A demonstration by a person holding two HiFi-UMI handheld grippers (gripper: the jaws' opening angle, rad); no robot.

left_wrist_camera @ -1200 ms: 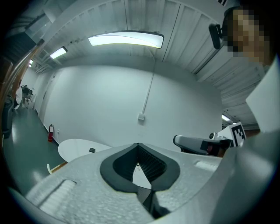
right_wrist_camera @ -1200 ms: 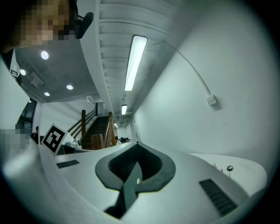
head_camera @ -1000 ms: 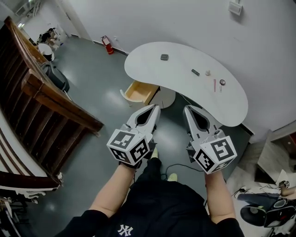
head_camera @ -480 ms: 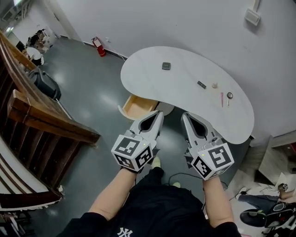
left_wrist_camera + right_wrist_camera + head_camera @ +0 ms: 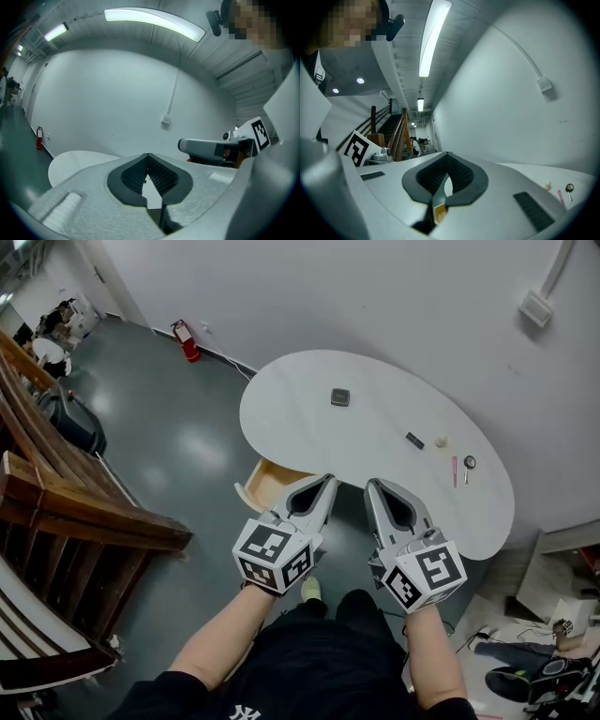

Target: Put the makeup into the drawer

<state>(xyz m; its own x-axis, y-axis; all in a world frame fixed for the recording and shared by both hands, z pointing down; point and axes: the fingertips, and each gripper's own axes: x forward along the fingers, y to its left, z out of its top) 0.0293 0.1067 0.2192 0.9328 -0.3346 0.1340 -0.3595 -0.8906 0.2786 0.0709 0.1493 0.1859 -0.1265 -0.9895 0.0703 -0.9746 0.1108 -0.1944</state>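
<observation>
The white curved surface [image 5: 375,418] spreads ahead of both jaws, with its open wooden drawer [image 5: 262,486] just left of the left gripper [image 5: 327,480]. The jaws of the left gripper and the right gripper [image 5: 373,484] are clenched and empty. The makeup lies beyond them: a dark compact [image 5: 340,397] ahead and a thin red stick [image 5: 455,471] to the right.

The tabletop [image 5: 384,371] is plain white, the drawer [image 5: 263,486] pale wood. The compact [image 5: 340,397] is dark grey, the slim stick [image 5: 455,471] pink. The left gripper [image 5: 327,481] and right gripper [image 5: 372,485] are light grey, their cubes patterned with black-and-white squares. The fire extinguisher [image 5: 186,341] is red, the floor [image 5: 178,427] grey-green.
</observation>
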